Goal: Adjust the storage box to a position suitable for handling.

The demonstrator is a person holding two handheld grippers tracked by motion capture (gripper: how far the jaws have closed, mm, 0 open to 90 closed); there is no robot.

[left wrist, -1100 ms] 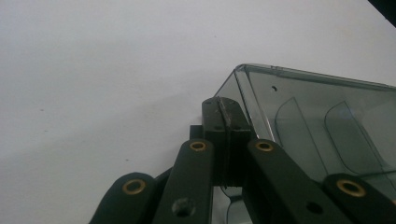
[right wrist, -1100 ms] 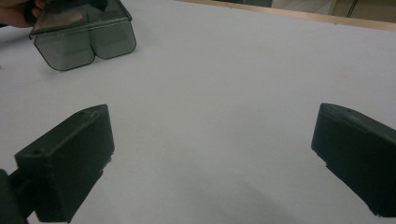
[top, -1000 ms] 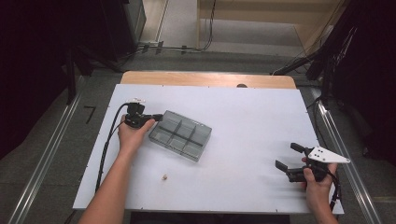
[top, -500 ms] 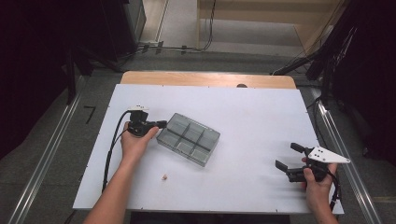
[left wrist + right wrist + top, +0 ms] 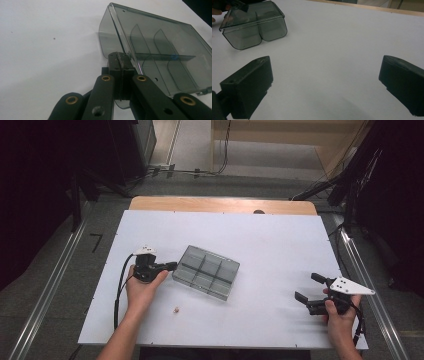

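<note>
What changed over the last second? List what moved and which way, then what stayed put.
The left gripper, shut on the rim of the smoky compartment box, dragged the box to the right across the white table, toward the middle; the left hand went with it. No grip was taken or released. The right gripper stayed open at the right edge, and the small speck near the front lay where it was.

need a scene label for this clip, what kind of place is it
Probably a recording lab or studio: a white table ringed by black curtains, cables on the floor, and a hand-held gripper clamped on a clear box.
</note>
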